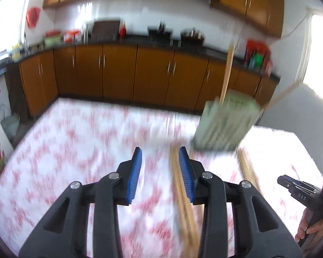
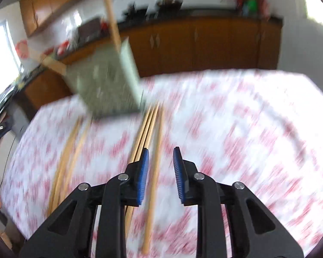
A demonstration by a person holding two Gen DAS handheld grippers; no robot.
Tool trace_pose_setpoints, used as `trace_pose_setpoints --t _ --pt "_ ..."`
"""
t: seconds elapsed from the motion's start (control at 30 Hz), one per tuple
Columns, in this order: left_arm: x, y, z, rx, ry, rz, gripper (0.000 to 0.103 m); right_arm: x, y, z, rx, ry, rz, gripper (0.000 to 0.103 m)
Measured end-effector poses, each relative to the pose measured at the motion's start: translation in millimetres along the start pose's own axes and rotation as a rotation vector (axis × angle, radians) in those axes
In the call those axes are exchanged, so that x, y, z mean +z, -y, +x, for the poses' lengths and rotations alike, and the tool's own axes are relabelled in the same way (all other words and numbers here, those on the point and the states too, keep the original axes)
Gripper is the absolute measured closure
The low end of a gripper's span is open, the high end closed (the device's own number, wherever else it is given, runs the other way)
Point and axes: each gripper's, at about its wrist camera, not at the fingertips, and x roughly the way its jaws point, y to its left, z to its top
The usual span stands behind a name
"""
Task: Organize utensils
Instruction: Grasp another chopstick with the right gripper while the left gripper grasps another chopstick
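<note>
On the table with its red-and-white cloth, near the far edge, stands a green holder with chopsticks upright in it. More loose chopsticks lie on the cloth (both views are blurred). Left gripper and right gripper are spread apart, pinching nothing.

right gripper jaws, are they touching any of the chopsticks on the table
Cannot tell. In the right wrist view the right gripper has open jaws over the blurred chopsticks; no contact or gap shows plainly.
</note>
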Motion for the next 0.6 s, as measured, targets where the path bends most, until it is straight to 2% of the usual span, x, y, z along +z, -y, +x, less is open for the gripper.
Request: trace_pose_setpoints --t 0.17,0.23,0.4,0.6 --pt "-43 0 25 -0.041 -0.126 -0.006 0.073 -28 -16 26 -0.043 -0.085 -0.063 0.081" --pt "-53 4 31 -0.065 -0.161 -0.004 0.076 -28 -11 29 -0.061 -0.085 -0.062 0.095" --pt "-73 22 42 -0.096 -0.213 0.039 0.089 -25 12 25 -0.109 -0.079 -0.007 0.095" --pt "-79 33 55 -0.085 -0.255 0.094 0.090 -26 14 23 -0.106 -0.073 -0.010 0.095"
